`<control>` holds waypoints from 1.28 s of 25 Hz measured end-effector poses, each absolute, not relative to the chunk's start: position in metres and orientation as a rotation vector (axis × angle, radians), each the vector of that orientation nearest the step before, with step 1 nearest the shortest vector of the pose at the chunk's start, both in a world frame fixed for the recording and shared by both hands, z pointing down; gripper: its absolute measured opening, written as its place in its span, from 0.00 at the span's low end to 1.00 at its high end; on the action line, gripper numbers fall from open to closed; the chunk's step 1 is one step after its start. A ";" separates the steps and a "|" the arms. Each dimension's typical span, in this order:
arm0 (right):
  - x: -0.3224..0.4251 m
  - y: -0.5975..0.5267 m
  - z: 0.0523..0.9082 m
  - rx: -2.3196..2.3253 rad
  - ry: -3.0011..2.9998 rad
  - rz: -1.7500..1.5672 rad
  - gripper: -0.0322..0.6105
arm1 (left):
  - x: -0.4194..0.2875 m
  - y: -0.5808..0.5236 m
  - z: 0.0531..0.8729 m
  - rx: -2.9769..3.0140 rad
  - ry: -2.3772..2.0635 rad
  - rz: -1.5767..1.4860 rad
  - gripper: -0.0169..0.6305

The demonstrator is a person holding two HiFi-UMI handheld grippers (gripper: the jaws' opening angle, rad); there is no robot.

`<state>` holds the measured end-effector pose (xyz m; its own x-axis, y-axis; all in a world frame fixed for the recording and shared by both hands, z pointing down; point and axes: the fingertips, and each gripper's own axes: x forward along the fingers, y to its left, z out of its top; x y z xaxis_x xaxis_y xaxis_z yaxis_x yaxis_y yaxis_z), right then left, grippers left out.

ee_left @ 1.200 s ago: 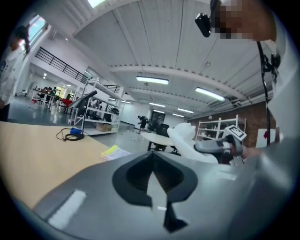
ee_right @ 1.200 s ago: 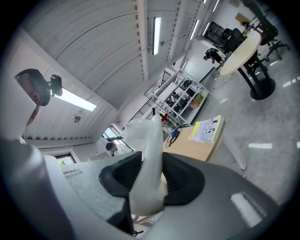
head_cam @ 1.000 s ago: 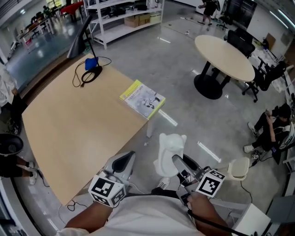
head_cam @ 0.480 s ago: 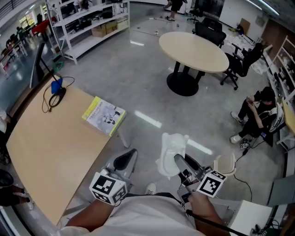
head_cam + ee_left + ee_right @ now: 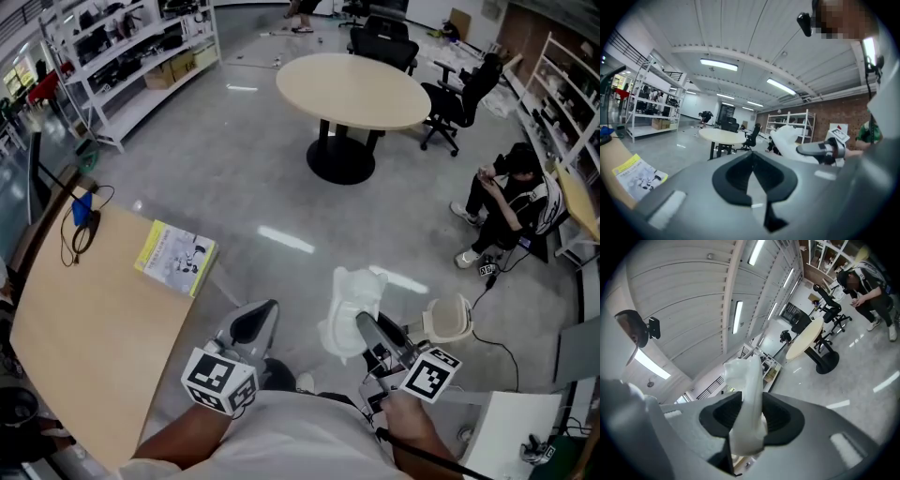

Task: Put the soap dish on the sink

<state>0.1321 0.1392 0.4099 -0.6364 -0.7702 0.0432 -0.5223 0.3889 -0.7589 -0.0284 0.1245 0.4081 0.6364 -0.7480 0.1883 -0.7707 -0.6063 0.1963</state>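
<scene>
dish [image 5: 351,302] in carriage, placed with respect to the desk [image 5: 84,319]. the white dish is held clear of the desk, off its right edge and above the floor, and no sink is shown in any view.

the right hand-held gripper [image 5: 366,326] is closed on the dish. its pads are pressed on the two faces of a thin wall at the near end, so the jaws stand only narrowly apart. the rest of the dish rises upright beyond the jaws, as shown in the right gripper view [image 5: 746,399].

the left hand-held gripper [image 5: 251,323] is carried nearer the desk. its jaws are brought together with nothing between them [image 5: 752,176].

handling, as judged:
- the dish is taken to be light and stiff, a moulded shell of plastic or ceramic; which of the two cannot be told.
- its surface appears smooth, so slipping or pivoting in the pads is to be expected, the more so as most of its length overhangs the grip.
- if it is ceramic, chipping is to be feared on a hard set-down.
- a hold low on the wall or rim, close to the middle, is to be preferred.

a book [image 5: 176,258] lies at the desk's far right corner.
</scene>
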 end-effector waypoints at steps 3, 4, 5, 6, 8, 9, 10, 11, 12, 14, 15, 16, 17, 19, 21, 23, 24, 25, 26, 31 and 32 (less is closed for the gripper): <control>0.143 0.136 0.415 -1.164 2.313 -1.115 0.27 | -0.017 0.114 0.411 2.605 -1.191 0.142 0.04; 0.147 0.134 0.416 -1.176 2.304 -1.117 0.27 | -0.012 0.110 0.413 2.608 -1.172 0.151 0.04; 0.151 0.131 0.418 -1.189 2.293 -1.118 0.27 | -0.009 0.106 0.415 2.613 -1.156 0.161 0.04; 0.155 0.128 0.420 -1.202 2.282 -1.119 0.27 | -0.006 0.100 0.416 2.617 -1.144 0.171 0.04; 0.161 0.118 0.426 -1.227 2.256 -1.126 0.27 | -0.003 0.088 0.420 2.621 -1.126 0.188 0.04; 0.165 0.112 0.428 -1.238 2.244 -1.131 0.27 | -0.001 0.080 0.422 2.621 -1.118 0.194 0.04; 0.168 0.105 0.430 -1.247 2.234 -1.137 0.27 | 0.002 0.071 0.423 2.620 -1.110 0.199 0.04; 0.170 0.098 0.432 -1.253 2.227 -1.143 0.27 | 0.004 0.061 0.424 2.619 -1.104 0.203 0.04; 0.172 0.089 0.433 -1.258 2.224 -1.150 0.27 | 0.007 0.051 0.424 2.619 -1.099 0.204 0.04; 0.174 0.070 0.437 -1.267 2.224 -1.165 0.27 | 0.010 0.027 0.425 2.615 -1.094 0.199 0.04; 0.174 0.059 0.438 -1.272 2.225 -1.172 0.27 | 0.011 0.016 0.425 2.612 -1.091 0.195 0.04; 0.174 0.048 0.438 -1.277 2.226 -1.177 0.27 | 0.012 0.003 0.425 2.609 -1.087 0.191 0.04; 0.173 0.036 0.437 -1.282 2.229 -1.179 0.27 | 0.012 -0.009 0.424 2.608 -1.080 0.188 0.04; 0.172 0.011 0.434 -1.292 2.237 -1.178 0.27 | 0.013 -0.034 0.422 2.609 -1.068 0.184 0.04; 0.170 -0.015 0.432 -1.301 2.242 -1.173 0.27 | 0.012 -0.060 0.421 2.611 -1.062 0.181 0.04; 0.169 -0.042 0.430 -1.311 2.240 -1.166 0.27 | 0.010 -0.088 0.420 2.616 -1.058 0.176 0.04; 0.170 -0.056 0.428 -1.319 2.238 -1.161 0.27 | 0.009 -0.103 0.419 2.619 -1.055 0.173 0.04; 0.171 -0.070 0.426 -1.328 2.236 -1.155 0.27 | 0.009 -0.117 0.417 2.623 -1.050 0.172 0.04; 0.171 -0.083 0.424 -1.337 2.233 -1.151 0.27 | 0.009 -0.130 0.416 2.630 -1.042 0.173 0.04; 0.175 -0.138 0.411 -1.372 2.222 -1.099 0.27 | 0.012 -0.187 0.407 2.682 -0.990 0.174 0.04; 0.177 -0.147 0.409 -1.376 2.216 -1.085 0.27 | 0.013 -0.196 0.406 2.688 -0.987 0.169 0.04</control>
